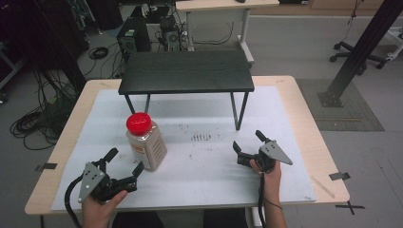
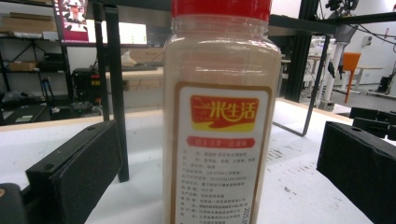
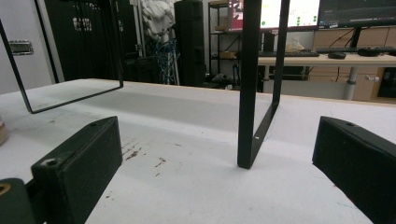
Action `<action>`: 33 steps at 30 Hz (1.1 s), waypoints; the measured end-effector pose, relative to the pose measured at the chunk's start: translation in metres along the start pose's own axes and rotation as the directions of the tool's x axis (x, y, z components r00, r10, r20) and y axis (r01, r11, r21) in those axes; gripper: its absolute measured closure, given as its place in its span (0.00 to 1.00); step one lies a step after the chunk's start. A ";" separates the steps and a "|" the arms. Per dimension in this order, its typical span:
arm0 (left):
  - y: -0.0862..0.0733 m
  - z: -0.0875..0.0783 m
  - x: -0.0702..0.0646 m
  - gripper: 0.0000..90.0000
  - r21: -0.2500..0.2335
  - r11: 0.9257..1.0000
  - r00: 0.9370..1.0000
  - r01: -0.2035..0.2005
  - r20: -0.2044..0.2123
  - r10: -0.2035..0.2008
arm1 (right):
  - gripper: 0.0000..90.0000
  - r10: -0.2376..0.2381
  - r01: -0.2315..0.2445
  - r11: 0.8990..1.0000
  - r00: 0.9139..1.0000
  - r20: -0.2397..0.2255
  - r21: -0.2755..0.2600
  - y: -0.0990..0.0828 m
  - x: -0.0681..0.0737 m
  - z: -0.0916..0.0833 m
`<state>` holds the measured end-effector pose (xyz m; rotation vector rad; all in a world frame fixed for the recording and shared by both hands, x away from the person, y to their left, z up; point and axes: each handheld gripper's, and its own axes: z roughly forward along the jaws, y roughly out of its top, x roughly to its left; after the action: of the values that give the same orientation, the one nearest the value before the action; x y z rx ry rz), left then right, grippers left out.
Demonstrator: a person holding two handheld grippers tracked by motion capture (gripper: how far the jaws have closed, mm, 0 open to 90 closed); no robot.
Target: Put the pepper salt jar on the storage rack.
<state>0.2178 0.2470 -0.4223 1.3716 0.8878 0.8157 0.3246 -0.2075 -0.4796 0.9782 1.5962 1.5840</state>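
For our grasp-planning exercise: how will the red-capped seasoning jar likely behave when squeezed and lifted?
The jar looks like rigid clear plastic, so probably stiff but slick. It seems nearly full, so likely hefty. It stands tall and upright between the open left tongs; a high push might tip it.

The left gripper (image 1: 125, 164) was black, with a grey three-cornered plate (image 1: 91, 181) on top dotted with small dark screw holes. A thick black cable (image 1: 69, 199) looped from it at about 7 o'clock. In its own view each jaw was a blocky black bar faced with a rough dark pad (image 2: 88, 175) and carried a small round hole near its top edge.

The right gripper (image 1: 247, 141) matched: black body, grey plate (image 1: 275, 152) pointing to 4 o'clock, and a thin black cable (image 1: 261, 199) running to 6 o'clock. Its pads (image 3: 86, 163) were equally coarse. Both forearms were bare, without sleeves.
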 end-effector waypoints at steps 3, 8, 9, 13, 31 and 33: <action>-0.001 0.003 0.000 0.00 0.000 1.000 1.000 0.001 -0.003 -0.001 | 0.01 0.000 0.000 1.000 1.000 0.000 0.000 0.000 0.000 0.000; -0.001 0.009 0.000 0.00 0.005 1.000 1.000 -0.004 -0.003 0.004 | 0.01 -0.001 0.001 1.000 1.000 0.000 0.000 0.000 0.000 0.000; -0.001 0.010 0.000 0.00 0.006 1.000 1.000 -0.006 -0.003 0.006 | 0.01 -0.001 0.001 1.000 1.000 0.000 0.000 0.000 0.000 0.000; 0.000 0.016 0.001 0.00 0.007 1.000 1.000 -0.009 -0.002 0.009 | 0.01 0.000 0.000 1.000 1.000 0.000 0.000 0.000 0.000 0.000; 0.000 0.037 0.000 0.00 0.009 1.000 1.000 -0.030 0.006 0.030 | 0.01 0.000 0.000 1.000 1.000 0.000 0.000 0.000 0.000 0.000; 0.001 0.039 0.000 0.00 0.008 0.999 0.999 -0.035 0.004 0.035 | 0.01 0.000 0.000 1.000 1.000 -0.001 -0.001 0.000 0.000 0.000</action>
<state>0.2523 0.2294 -0.4210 1.3993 0.8669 0.8365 0.3244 -0.2076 -0.4796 0.9773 1.5960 1.5851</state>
